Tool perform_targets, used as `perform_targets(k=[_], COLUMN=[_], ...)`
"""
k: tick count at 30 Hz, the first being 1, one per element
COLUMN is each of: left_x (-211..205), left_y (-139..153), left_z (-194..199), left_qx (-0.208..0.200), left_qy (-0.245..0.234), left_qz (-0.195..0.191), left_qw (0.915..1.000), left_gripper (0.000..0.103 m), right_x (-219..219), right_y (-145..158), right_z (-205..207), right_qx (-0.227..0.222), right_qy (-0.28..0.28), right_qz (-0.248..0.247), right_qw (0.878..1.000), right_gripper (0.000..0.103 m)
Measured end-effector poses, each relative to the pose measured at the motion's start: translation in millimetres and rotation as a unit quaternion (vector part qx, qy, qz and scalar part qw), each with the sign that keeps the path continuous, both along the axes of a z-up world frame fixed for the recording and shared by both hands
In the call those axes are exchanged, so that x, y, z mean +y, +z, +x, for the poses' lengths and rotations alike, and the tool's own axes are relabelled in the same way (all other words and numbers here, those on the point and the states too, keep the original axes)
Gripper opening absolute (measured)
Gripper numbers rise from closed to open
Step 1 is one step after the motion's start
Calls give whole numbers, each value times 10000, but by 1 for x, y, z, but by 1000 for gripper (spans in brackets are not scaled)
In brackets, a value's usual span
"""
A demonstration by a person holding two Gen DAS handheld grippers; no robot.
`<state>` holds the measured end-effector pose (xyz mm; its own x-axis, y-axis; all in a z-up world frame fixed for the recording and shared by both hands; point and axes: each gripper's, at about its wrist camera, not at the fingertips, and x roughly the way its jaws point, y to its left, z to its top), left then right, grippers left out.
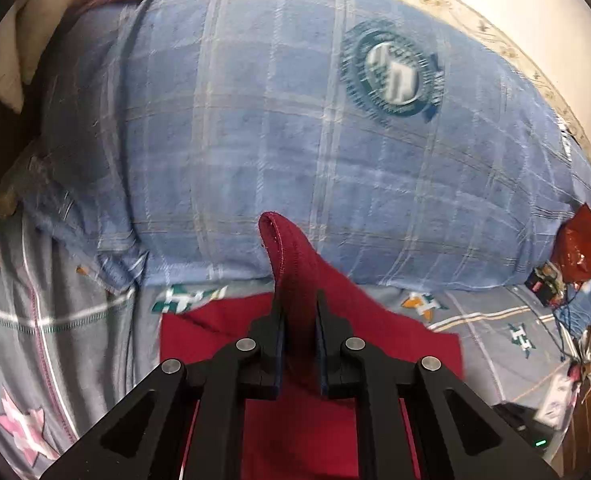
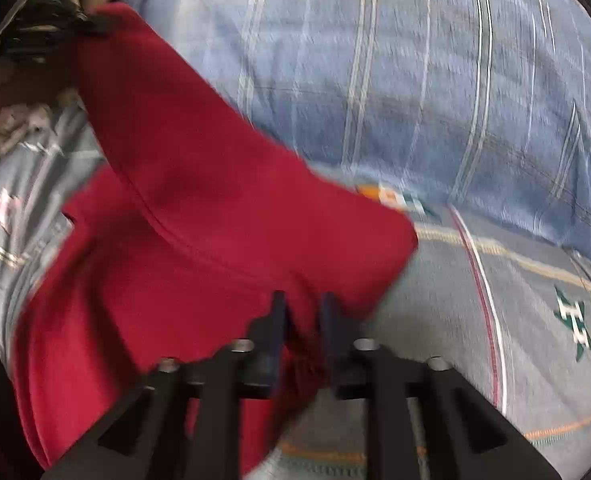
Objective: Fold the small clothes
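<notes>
A dark red garment (image 1: 307, 360) lies partly on the bed sheet (image 1: 487, 320), in front of a blue checked pillow (image 1: 255, 120). The left hand-held gripper (image 1: 298, 312) pinches its hemmed edge, lifted upright. The right hand-held gripper (image 2: 303, 312) clamps another part of the cloth.

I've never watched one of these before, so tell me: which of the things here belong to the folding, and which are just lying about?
Part of the job:
red garment
left gripper, shut on it
right gripper, shut on it

Just lying about:
blue checked pillow
grey patterned sheet
red plastic bag
clutter at the bed's edge
</notes>
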<state>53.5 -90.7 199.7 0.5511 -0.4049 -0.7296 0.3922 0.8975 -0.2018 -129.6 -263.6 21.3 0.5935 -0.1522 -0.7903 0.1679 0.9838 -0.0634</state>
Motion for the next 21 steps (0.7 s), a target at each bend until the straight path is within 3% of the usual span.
perform_targets(k=[3,5,6,7,8,9,11,13,16,17,18,20,21], left_x=[26,44,51,58,62,66,68,64,57,55,54,56,57], left_y=[-42,-79,-99,-117,-130,-142,-153,-151,-145,-143,-140,-133,-130], left_z=[13,23,28,32,35,36,39,38,35,34,33,31,30], left_qx=[379,707,899,1086,1225,1327,1390,1286,1067,1027,1014,1018,1002], left_qy=[380,659,766,860,923,951,941,897,797,768,739,671,627], left_qz=[45,126,169,193,206,189,99,140,297,312,274,81,-15], left_qw=[9985,9952,9929,9902,9880,9864,9858,9875,9906,9913,9917,9925,9930], left_gripper=[11,11,11,11,11,11,12,12,12,12,12,12,12], right_x=[0,-4,-12,-18,-28,-40,-60,-78,-89,-89,-87,-76,-68], right_y=[5,10,15,18,22,25,19,5,-13,-19,-25,-29,-24], right_z=[-6,-9,-12,-14,-17,-22,-24,-13,11,20,29,48,54], right_qx=[2,-104,-309,-439,-638,-874,-966,-729,-560,-537,-486,-211,-190], right_qy=[155,183,86,-44,-317,-645,-1115,-1577,-1643,-1565,-1421,-1175,-1034], right_qz=[156,505,880,1072,1305,1551,1905,2042,2236,2375,2460,1987,1470], right_qw=[9998,9985,9956,9933,9889,9819,9705,9634,9591,9572,9576,9728,9835], right_gripper=[15,25,48,65,91,96,96,96,89,79,55,15,13])
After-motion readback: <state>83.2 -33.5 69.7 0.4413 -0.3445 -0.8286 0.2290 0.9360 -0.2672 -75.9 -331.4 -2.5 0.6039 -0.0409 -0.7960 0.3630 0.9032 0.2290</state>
